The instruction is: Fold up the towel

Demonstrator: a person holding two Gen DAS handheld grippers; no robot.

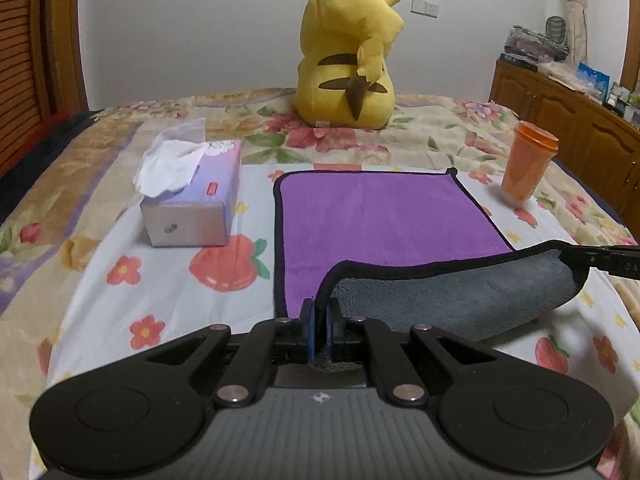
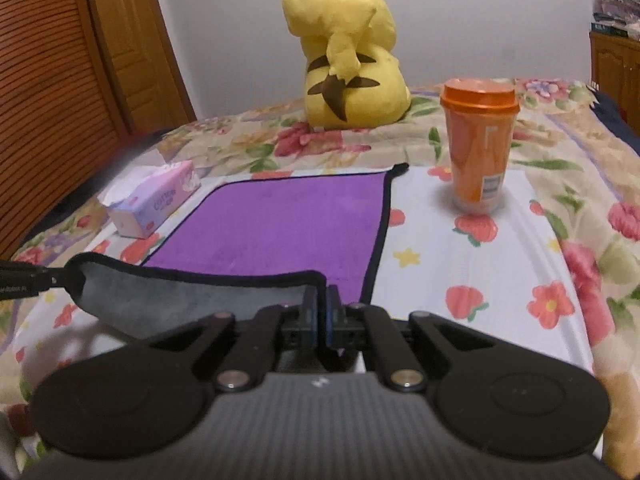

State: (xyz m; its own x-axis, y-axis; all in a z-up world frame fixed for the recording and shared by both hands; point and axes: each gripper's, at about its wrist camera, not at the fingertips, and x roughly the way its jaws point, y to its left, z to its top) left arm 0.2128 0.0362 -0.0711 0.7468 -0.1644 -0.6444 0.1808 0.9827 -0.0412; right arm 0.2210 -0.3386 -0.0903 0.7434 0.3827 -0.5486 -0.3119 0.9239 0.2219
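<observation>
- Your left gripper and right gripper each pinch a near corner of the towel, lifted off the bed
- First fold just begun; the far edge lies flat, unmet

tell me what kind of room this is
Most likely a bedroom: the purple towel lies on a floral bedspread, a Pikachu plush sits at the far end, and wooden cabinets line the wall.
</observation>
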